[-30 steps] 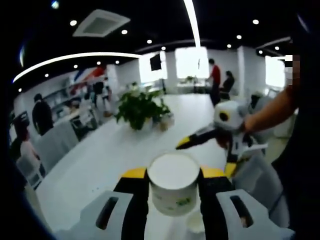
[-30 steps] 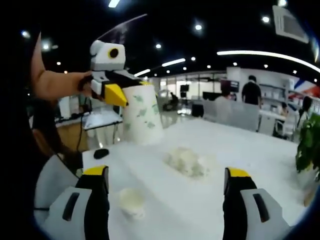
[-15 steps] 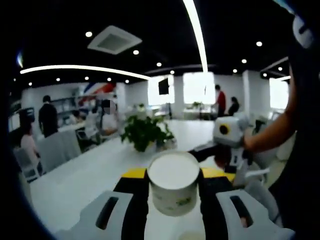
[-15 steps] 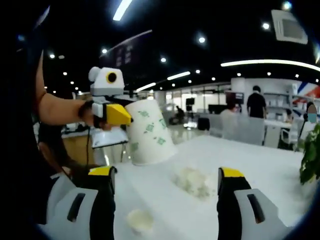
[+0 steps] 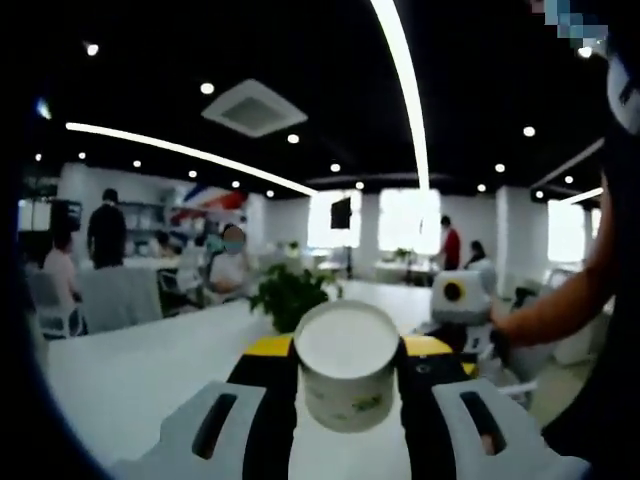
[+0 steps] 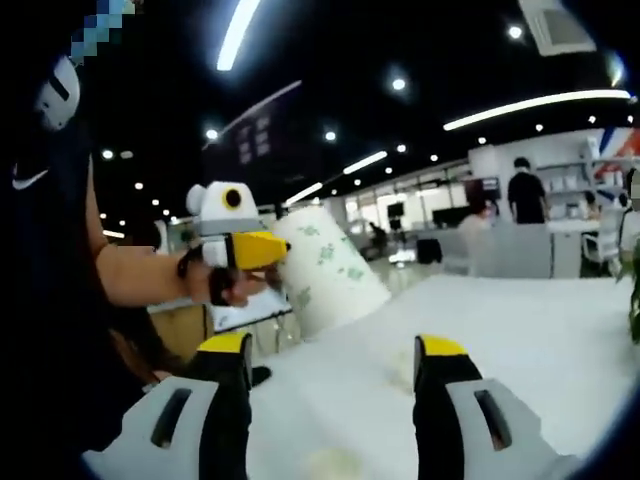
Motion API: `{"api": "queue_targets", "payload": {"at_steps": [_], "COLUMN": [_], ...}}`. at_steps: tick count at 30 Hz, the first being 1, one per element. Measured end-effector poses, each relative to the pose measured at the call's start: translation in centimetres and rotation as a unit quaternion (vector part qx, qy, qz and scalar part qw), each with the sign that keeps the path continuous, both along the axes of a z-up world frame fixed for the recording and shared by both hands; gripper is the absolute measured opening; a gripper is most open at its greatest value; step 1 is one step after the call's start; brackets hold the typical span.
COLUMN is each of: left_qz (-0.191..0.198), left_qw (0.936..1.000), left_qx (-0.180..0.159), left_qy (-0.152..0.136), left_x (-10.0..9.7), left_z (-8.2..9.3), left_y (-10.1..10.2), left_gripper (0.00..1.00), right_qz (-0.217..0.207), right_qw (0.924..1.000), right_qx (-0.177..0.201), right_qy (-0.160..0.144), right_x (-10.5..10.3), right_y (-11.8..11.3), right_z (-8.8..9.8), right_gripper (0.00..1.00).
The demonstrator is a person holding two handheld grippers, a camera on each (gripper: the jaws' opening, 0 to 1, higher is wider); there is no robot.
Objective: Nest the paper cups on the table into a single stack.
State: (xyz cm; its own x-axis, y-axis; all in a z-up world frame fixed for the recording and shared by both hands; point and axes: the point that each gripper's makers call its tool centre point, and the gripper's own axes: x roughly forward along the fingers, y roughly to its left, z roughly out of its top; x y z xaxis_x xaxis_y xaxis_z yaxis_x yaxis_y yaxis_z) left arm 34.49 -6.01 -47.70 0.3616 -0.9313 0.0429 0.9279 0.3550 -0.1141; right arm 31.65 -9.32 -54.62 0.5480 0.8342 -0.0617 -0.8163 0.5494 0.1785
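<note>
Left gripper view: paper cup held aloft above the table

Left gripper view shows the left gripper [image 5: 348, 352] clamped on a white paper cup [image 5: 347, 364] with green print, its base facing the lens, above the white table [image 5: 140, 375]. A potted plant [image 5: 292, 297] stands further along the tabletop. The right gripper [image 6: 333, 352] has jaws wide apart with nothing between them; beyond them, the cup hangs tilted above the tabletop's near edge.
</note>
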Motion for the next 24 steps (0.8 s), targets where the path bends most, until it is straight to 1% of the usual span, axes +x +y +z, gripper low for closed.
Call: {"api": "queue_targets", "payload": {"at_steps": [2,4,5,6,7,8,9,11,14,15,18,19,21,23,24], "left_qz": [0.005,0.012,0.016,0.019,0.023,0.022,0.016,0.012,0.019,0.017,0.005,-0.004,-0.015,-0.028,-0.037], "left_qw": [1.0,0.9999,0.9996,0.9995,0.9994,0.9992,0.999,0.9987,0.9978,0.9974,0.9961,0.9953,0.9947,0.9938,0.9927], "left_qx": [0.001,-0.008,-0.016,-0.018,-0.022,-0.029,-0.037,-0.042,-0.055,-0.06,-0.072,-0.075,-0.075,-0.074,-0.074], "left_qy": [-0.003,0.004,0.017,0.02,0.015,0.015,0.021,0.026,0.031,0.036,0.052,0.062,0.07,0.079,0.088], "left_x": [0.2,0.3,0.3,0.1,-0.3,-0.5,-0.9,-1.0,-1.0,-1.1,-1.5,-1.8,-2.2,-2.4,-2.4], "left_z": [-0.2,-0.2,-0.1,-0.1,0.2,0.4,0.5,0.0,-0.5,-0.7,-1.2,-1.3,-1.7,-2.1,-2.5], "left_y": [0.3,0.3,0.3,0.3,0.3,0.4,0.3,0.4,0.6,0.7,0.6,0.4,0.3,0.3,0.3], "left_gripper": [0.37,0.37,0.37,0.37,0.37,0.37,0.37,0.37,0.37,0.37,0.37,0.37,0.37,0.37,0.37], "right_qz": [0.015,0.029,0.041,0.053,0.073,0.08,0.087,0.109,0.119,0.121,0.132,0.137,0.152,0.158,0.159], "right_qw": [0.9998,0.9994,0.9983,0.997,0.9952,0.9948,0.9942,0.9918,0.991,0.991,0.9895,0.9888,0.9866,0.985,0.984], "right_qx": [0.013,0.019,0.038,0.053,0.064,0.063,0.063,0.067,0.06,0.057,0.058,0.058,0.059,0.068,0.077], "right_qy": [-0.002,0.001,0.014,0.019,0.012,0.008,0.006,0.003,-0.002,-0.001,0.004,0.007,0.014,0.018,0.02], "right_x": [-0.5,-0.7,-1.0,-1.2,-1.6,-1.7,-1.7,-2.0,-2.1,-2.1,-2.5,-2.6,-3.0,-2.9,-2.8], "right_y": [0.4,0.5,0.7,0.8,1.0,0.9,0.7,0.7,0.4,0.2,-0.2,-0.2,0.0,0.0,-0.1], "right_z": [0.3,0.5,1.1,1.8,2.7,3.1,3.4,3.9,3.9,3.8,3.7,3.6,3.6,3.7,4.0], "right_gripper": [0.55,0.52,0.51,0.49,0.48,0.46,0.45,0.43,0.41,0.39,0.35,0.34,0.32,0.29,0.28]}}
